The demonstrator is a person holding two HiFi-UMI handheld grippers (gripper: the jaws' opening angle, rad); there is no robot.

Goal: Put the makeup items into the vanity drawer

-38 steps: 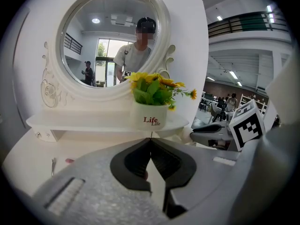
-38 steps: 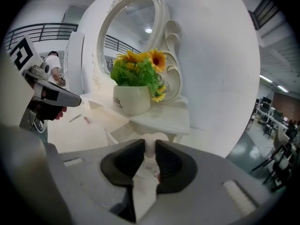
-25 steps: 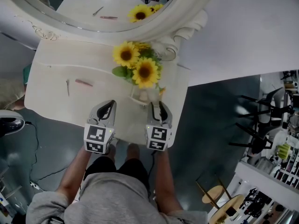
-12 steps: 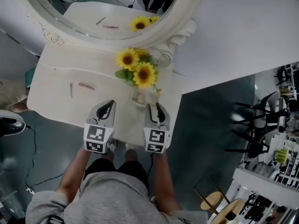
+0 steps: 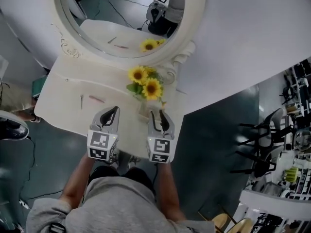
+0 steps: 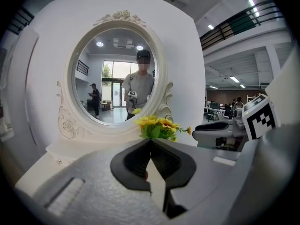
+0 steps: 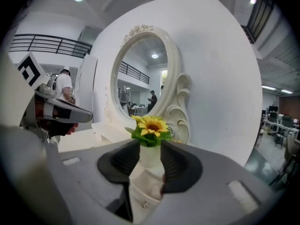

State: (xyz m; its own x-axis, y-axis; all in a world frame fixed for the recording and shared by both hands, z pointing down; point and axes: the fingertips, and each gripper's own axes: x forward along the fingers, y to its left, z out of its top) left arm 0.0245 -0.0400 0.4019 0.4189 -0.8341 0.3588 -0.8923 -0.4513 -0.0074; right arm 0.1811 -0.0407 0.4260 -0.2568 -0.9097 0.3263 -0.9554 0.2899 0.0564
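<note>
Head view showed your left gripper (image 5: 114,109) shut on nothing, right gripper (image 5: 158,113) spread and empty. Makeup items (image 5: 96,99) lay left of the left fingers (image 6: 133,161). Sunflower vase (image 7: 150,154), seemingly just beyond right fingers (image 7: 180,165), could topple if nudged.

Sunflowers (image 5: 146,83) before mirror (image 5: 121,18), on vanity (image 5: 63,106)

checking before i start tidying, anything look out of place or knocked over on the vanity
Nothing spilled or tipped: the vase stands upright. Only a pink stick and a thin pencil lie loose on the vanity, left of the sunflowers.
</note>
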